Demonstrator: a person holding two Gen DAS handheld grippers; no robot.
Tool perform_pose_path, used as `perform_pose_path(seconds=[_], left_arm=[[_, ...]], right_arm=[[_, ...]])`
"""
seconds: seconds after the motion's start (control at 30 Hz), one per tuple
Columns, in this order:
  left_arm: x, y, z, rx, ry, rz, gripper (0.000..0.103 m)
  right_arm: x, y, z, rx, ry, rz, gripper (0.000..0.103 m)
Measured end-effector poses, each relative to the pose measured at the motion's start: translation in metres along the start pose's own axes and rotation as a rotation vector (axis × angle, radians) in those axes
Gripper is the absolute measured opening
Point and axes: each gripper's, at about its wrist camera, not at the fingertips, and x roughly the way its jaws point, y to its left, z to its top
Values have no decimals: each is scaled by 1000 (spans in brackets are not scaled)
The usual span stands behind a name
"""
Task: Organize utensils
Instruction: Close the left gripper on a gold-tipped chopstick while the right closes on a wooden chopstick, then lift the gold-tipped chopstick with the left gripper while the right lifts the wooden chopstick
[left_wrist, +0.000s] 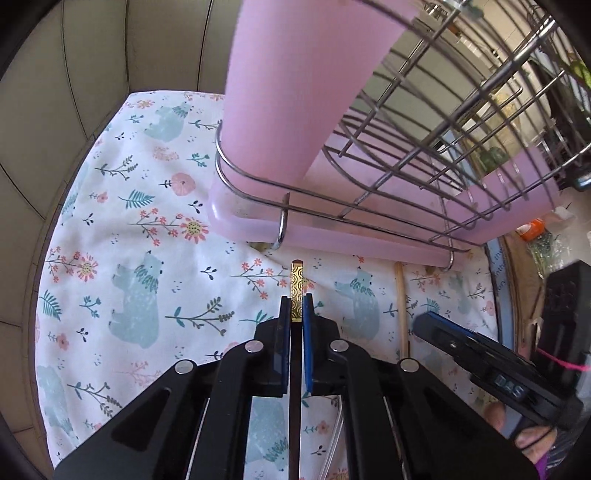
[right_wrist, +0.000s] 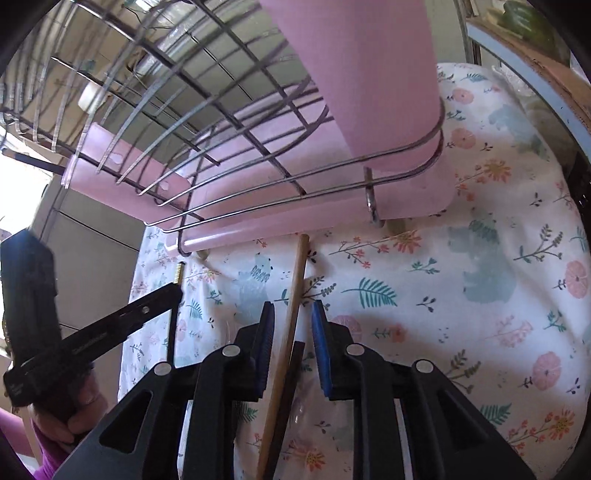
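Landmark: wire dish rack (left_wrist: 424, 155) standing on a pink drip tray (left_wrist: 332, 240), on a tabletop covered by a floral bear-print cloth (left_wrist: 147, 229).
Pink cup: a tall pink cup (left_wrist: 295, 85) stands upright in the rack's corner holder.
Left gripper: the left gripper (left_wrist: 295, 306) is just in front of the rack's tray, its jaws drawn together on a dark chopstick with a gold patterned end (left_wrist: 297, 284).
Dark chopstick: the gold end sticks out past the pads toward the rack and stops just short of the tray's front edge; the dark shaft runs back between the fingers.
Right gripper: the right gripper (right_wrist: 291, 314) is in front of the rack, its jaws at a middling gap either side of a wooden chopstick (right_wrist: 291, 314); the pads do not press on it.
Wooden chopstick: it lies on the cloth, its far end touching or just beside the tray's front edge.
Person: a hand (right_wrist: 70, 417) grips the left tool's handle.
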Motion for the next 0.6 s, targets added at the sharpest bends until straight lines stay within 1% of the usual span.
perform_pose_path(seconds=[0.13,0.17,0.3,0.37,0.4,0.47,0.6], left_arm=[[-16,6,-1,1,-22,-42,5],[-18,6,5,2,-26,-50,5],[-29,13,3,8,-42,-82,5],[-32,15,0,8,-47,-90,5],[-35,17,0,5,-49,-95,5],[-36,20,1,2,-53,-100,5],[-49,23,-2,2,-71,-111,5]], right_arm=[[13,4,6,17,34,-38,20],[16,4,8,24,40,-46,20],[23,8,9,26,45,-79,19],[28,13,10,19,42,-103,12],[29,15,10,14,39,-105,8],[31,17,9,22,31,-104,8],[26,26,4,21,-2,-74,7]])
